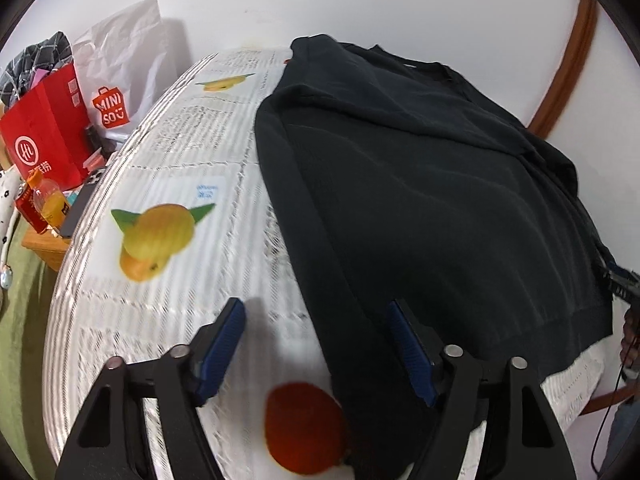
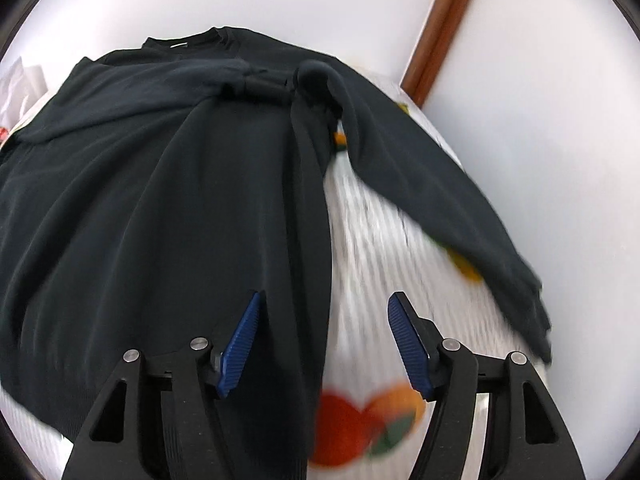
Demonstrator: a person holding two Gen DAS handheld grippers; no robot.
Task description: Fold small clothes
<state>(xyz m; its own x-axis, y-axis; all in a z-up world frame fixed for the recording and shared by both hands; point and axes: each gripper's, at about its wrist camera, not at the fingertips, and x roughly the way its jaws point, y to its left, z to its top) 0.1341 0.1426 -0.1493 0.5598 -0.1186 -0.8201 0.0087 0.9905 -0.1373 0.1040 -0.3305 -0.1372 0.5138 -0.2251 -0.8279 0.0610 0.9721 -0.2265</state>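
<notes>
A black long-sleeved sweater [image 1: 440, 200] lies flat on a table under a white fruit-print cloth [image 1: 180, 152], neck toward the wall. One sleeve is folded across its chest. In the right wrist view the sweater [image 2: 160, 200] fills the left half, and its other sleeve [image 2: 420, 168] runs out to the right over the cloth [image 2: 380, 248]. My left gripper [image 1: 316, 308] hovers open over the sweater's left edge near the hem, with nothing gripped. My right gripper [image 2: 326, 300] hovers open over the sweater's right side edge, its blue pads [image 2: 240, 344] apart and holding nothing.
Left of the table stand a red paper bag [image 1: 44, 140], a white shopping bag [image 1: 116, 80] and some bottles [image 1: 44, 200] on a low wooden stand. A white wall with a brown wooden frame [image 2: 440, 28] backs the table. A hand [image 1: 628, 340] shows at the far right.
</notes>
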